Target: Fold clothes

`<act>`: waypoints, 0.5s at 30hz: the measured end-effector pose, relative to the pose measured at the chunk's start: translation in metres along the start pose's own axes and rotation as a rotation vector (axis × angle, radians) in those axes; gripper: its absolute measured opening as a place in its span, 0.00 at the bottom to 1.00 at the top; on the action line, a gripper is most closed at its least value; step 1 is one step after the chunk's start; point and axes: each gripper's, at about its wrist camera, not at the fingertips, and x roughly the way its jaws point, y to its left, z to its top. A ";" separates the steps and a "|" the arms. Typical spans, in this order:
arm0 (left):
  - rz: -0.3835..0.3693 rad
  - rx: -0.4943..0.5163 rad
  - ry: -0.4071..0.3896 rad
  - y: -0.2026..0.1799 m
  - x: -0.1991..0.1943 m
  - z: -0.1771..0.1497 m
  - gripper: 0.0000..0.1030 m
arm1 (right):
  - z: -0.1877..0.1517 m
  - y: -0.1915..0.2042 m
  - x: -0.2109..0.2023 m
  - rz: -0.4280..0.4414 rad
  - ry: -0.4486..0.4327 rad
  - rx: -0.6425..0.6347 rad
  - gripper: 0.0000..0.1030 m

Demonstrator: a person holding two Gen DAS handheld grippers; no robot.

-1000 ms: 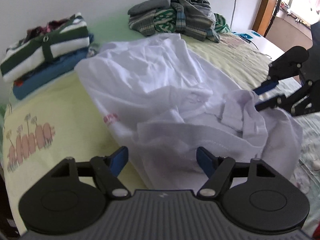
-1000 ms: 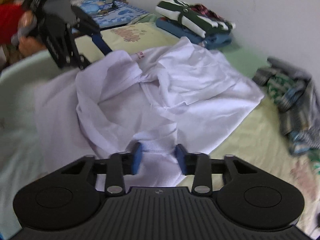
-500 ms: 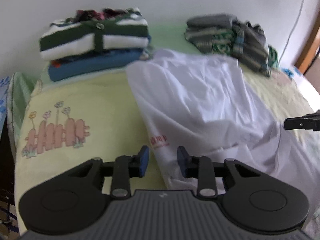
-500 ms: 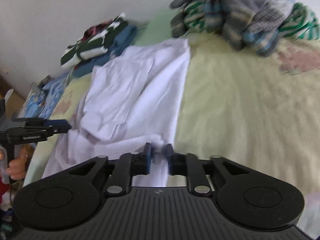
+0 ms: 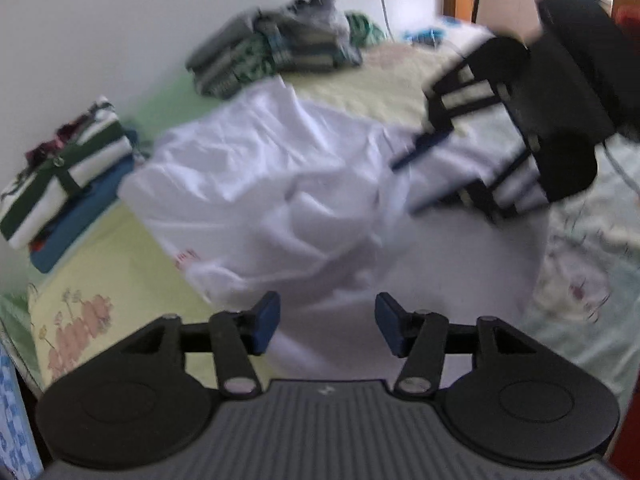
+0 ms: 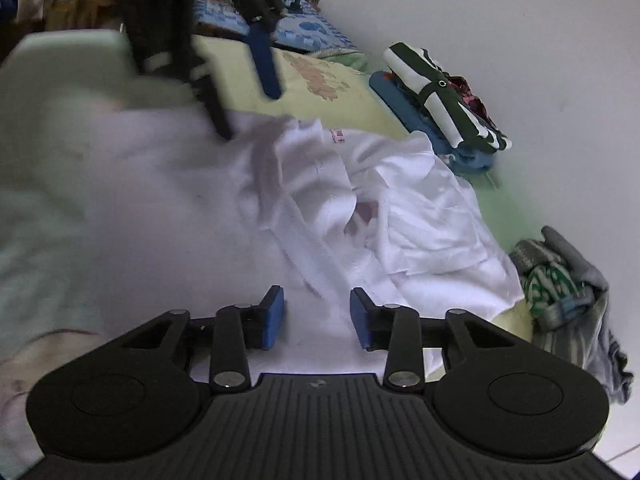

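Observation:
A white T-shirt [image 5: 280,184] with small red print lies rumpled across the bed; it also shows in the right wrist view [image 6: 360,208]. My left gripper [image 5: 327,326] is open and empty just above the shirt's near edge. My right gripper [image 6: 317,318] is open and empty over the shirt's near part. In the left wrist view the right gripper [image 5: 412,176] hovers blurred over the shirt's right side. In the right wrist view the left gripper [image 6: 248,92] hovers blurred at the shirt's far left.
A folded stack of striped and blue clothes [image 5: 64,176] lies by the wall, also in the right wrist view [image 6: 440,100]. An unfolded pile of grey and green clothes [image 5: 280,52] sits further along, also at the right [image 6: 560,280]. A white wall [image 6: 520,40] borders the bed.
The right gripper has let go of the shirt and opened. The left gripper has opened wider. Both views have swung and both grippers now hover over the shirt.

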 end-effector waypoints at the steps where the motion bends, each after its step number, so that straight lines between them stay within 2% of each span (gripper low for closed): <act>1: 0.024 -0.018 0.004 0.002 0.007 0.001 0.50 | 0.001 -0.007 0.001 -0.001 -0.005 0.047 0.18; 2: 0.055 -0.048 0.000 0.007 0.013 0.002 0.50 | 0.002 -0.014 0.002 -0.003 -0.011 0.093 0.10; 4: 0.115 -0.119 -0.016 0.021 0.022 0.005 0.49 | 0.003 -0.032 0.003 -0.012 -0.024 0.209 0.09; 6: 0.130 -0.199 -0.037 0.039 0.027 0.010 0.50 | -0.003 -0.056 0.006 -0.017 -0.023 0.361 0.07; 7: 0.131 -0.241 -0.048 0.048 0.029 0.014 0.54 | -0.007 -0.065 0.009 -0.021 -0.018 0.427 0.07; 9: 0.188 -0.276 -0.055 0.061 0.038 0.018 0.56 | -0.017 -0.081 0.016 -0.029 -0.007 0.550 0.06; 11: 0.253 -0.302 -0.049 0.073 0.048 0.021 0.53 | -0.027 -0.088 0.022 -0.055 0.014 0.621 0.05; 15: 0.241 -0.369 -0.044 0.091 0.048 0.018 0.51 | -0.029 -0.084 0.014 -0.056 -0.027 0.614 0.07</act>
